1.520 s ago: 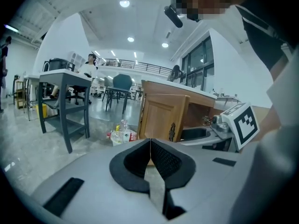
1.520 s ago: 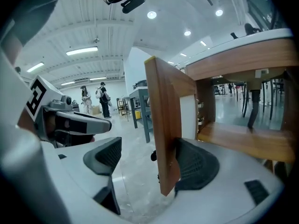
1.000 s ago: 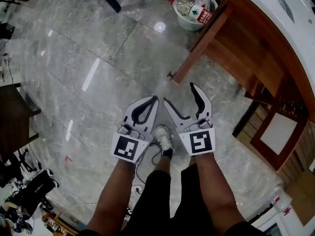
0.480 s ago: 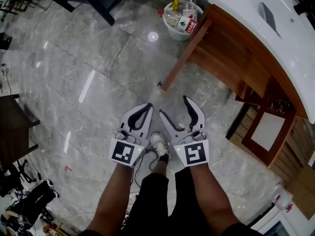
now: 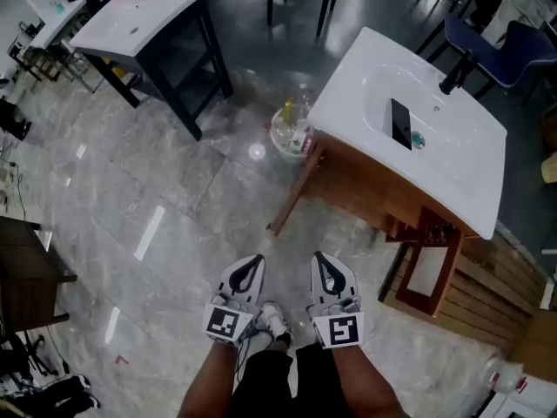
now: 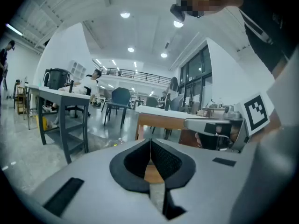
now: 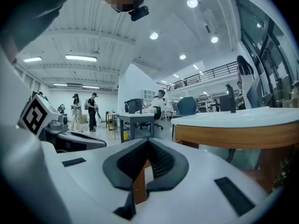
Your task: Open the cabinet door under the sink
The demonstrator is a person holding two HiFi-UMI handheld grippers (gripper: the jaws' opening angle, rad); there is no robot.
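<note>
A white sink top (image 5: pixel 409 129) lies on a brown wooden cabinet (image 5: pixel 365 194) at the right of the head view. At the cabinet's near right corner a wood-framed door with a pale panel (image 5: pixel 425 273) stands swung outward. My left gripper (image 5: pixel 252 259) and right gripper (image 5: pixel 320 258) are side by side over the floor, well short of the cabinet and touching nothing. The left gripper (image 6: pixel 150 141) is shut and empty. The right gripper (image 7: pixel 148 141) has just been closing and is shut with nothing between its pads. The cabinet's edge (image 7: pixel 233 129) shows ahead of it.
A pale basket of bottles (image 5: pixel 291 133) stands on the floor at the cabinet's far left leg. Another white-topped stand with black legs (image 5: pixel 144 20) is at the back left. Blue chairs (image 5: pixel 487 37), wooden slats (image 5: pixel 487 294) and a dark table (image 5: pixel 22 273) ring the grey stone floor.
The right gripper's jaws went from wide open to shut. Both grippers rose and now point more level. The head view lifted, so the whole sink top shows.
</note>
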